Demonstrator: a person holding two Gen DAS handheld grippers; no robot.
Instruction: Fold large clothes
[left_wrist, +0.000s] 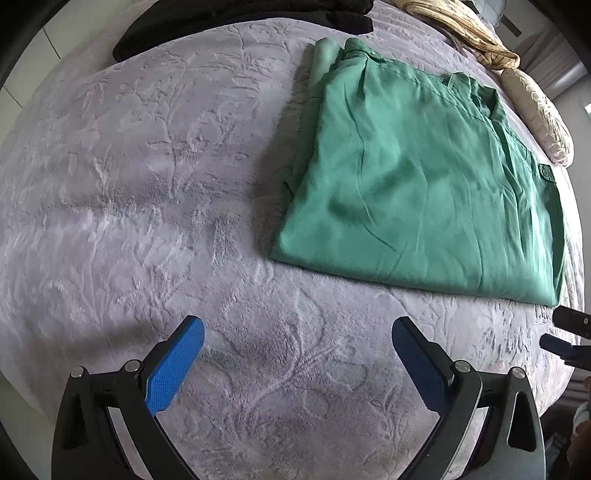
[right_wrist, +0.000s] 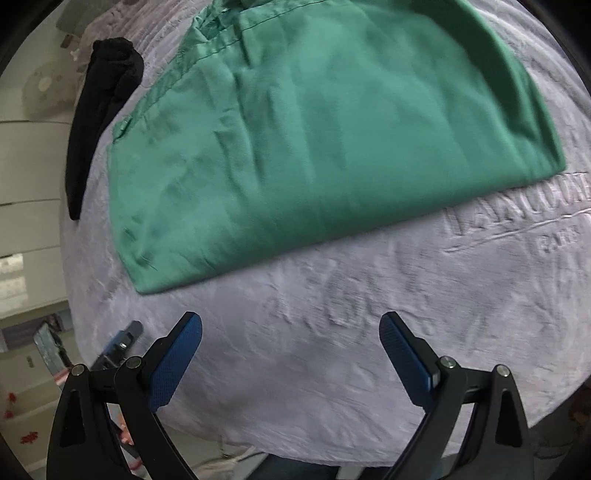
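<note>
A green shirt lies folded into a rough rectangle on a grey embossed plush blanket. In the right wrist view the shirt fills the upper half. My left gripper is open and empty above the blanket, short of the shirt's near edge. My right gripper is open and empty, also short of the shirt's near edge. The tips of the right gripper show at the right edge of the left wrist view.
Black clothes lie at the far edge of the blanket, also in the right wrist view. A yellowish garment and a cream pillow lie beyond the shirt. The blanket's edge and the floor are at the left.
</note>
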